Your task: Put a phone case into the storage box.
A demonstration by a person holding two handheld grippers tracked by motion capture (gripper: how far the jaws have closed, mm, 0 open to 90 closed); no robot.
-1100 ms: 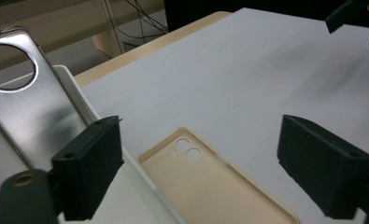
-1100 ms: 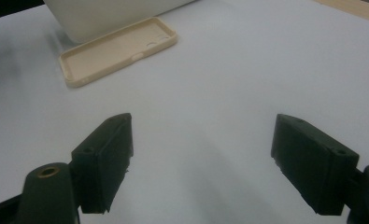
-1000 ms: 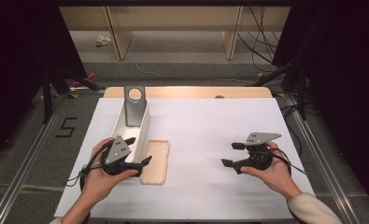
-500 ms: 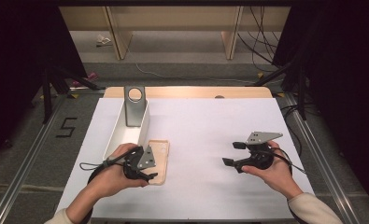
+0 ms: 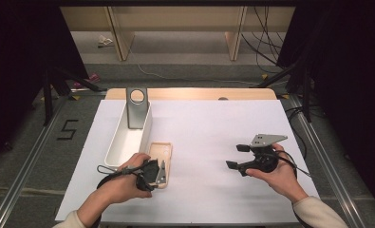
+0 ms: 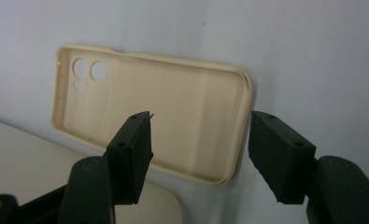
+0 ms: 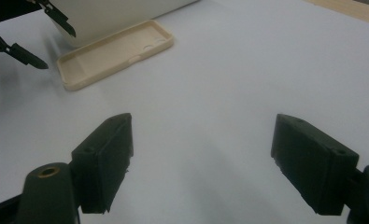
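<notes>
A single black digit "5" (image 5: 67,129) is marked on the grey floor just left of the worktop, seen in the high view. Nothing else carries any text, label or brand that can be read.

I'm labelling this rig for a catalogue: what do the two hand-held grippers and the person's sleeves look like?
Both are black. The left hand-held gripper and the right hand-held gripper each carry two blocky black jaws with small screw holes, a grey three-cornered plate on top, and a thin black cable. The sleeves are cream or off-white.
</notes>
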